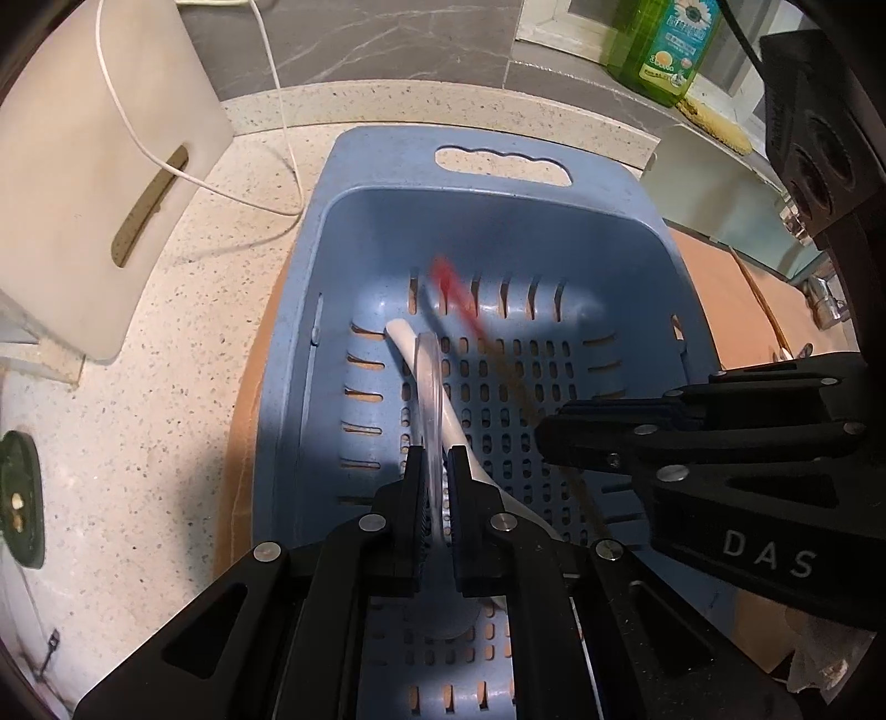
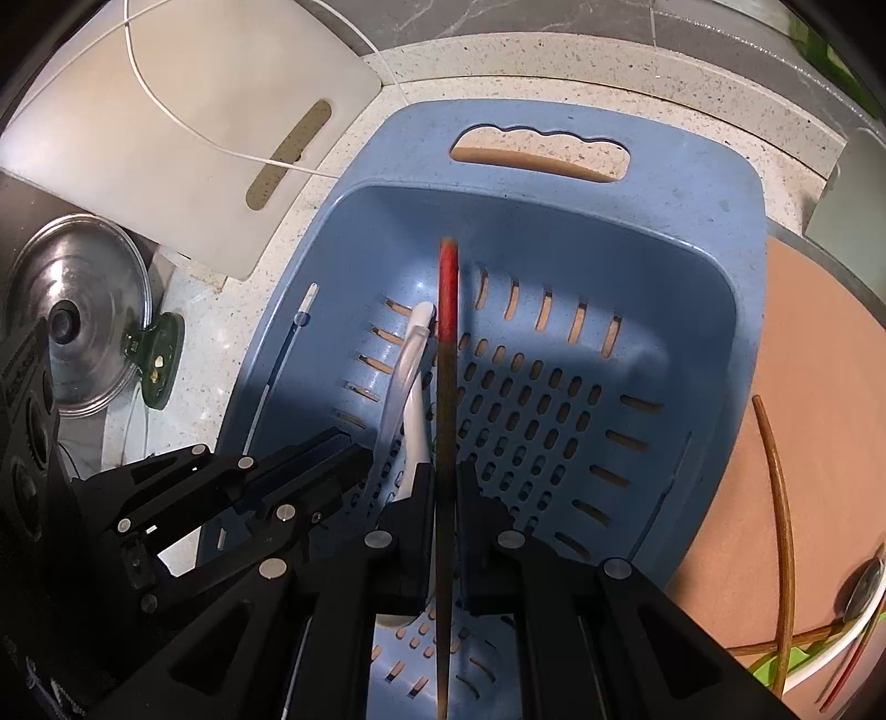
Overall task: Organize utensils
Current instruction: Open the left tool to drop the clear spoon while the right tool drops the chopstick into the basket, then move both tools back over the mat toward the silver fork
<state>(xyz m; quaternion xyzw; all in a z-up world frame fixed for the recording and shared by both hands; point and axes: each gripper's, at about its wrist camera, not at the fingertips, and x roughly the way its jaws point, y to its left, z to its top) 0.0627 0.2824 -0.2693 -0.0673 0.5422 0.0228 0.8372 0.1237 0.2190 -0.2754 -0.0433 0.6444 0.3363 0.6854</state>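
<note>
A blue slotted basket (image 1: 487, 221) (image 2: 692, 277) sits on a brown board. A white spoon (image 1: 407, 346) (image 2: 416, 410) lies inside it on the slotted floor. My left gripper (image 1: 436, 465) is shut on a clear plastic utensil (image 1: 431, 387) that points down into the basket, just over the white spoon. My right gripper (image 2: 446, 476) is shut on a brown chopstick with a red tip (image 2: 447, 288), held above the basket floor. In the left wrist view the right gripper (image 1: 545, 443) comes in from the right and the chopstick (image 1: 459, 293) is blurred. In the right wrist view the left gripper (image 2: 360, 459) holds the clear utensil (image 2: 396, 399).
A white cutting board (image 1: 105, 183) (image 2: 210, 127) leans at the back left with a white cable (image 1: 277, 138) over it. A green soap bottle (image 1: 664, 50) stands at the back right. A steel pot lid (image 2: 83, 310) lies left. More chopsticks (image 2: 781, 498) lie on the brown board (image 2: 819, 360).
</note>
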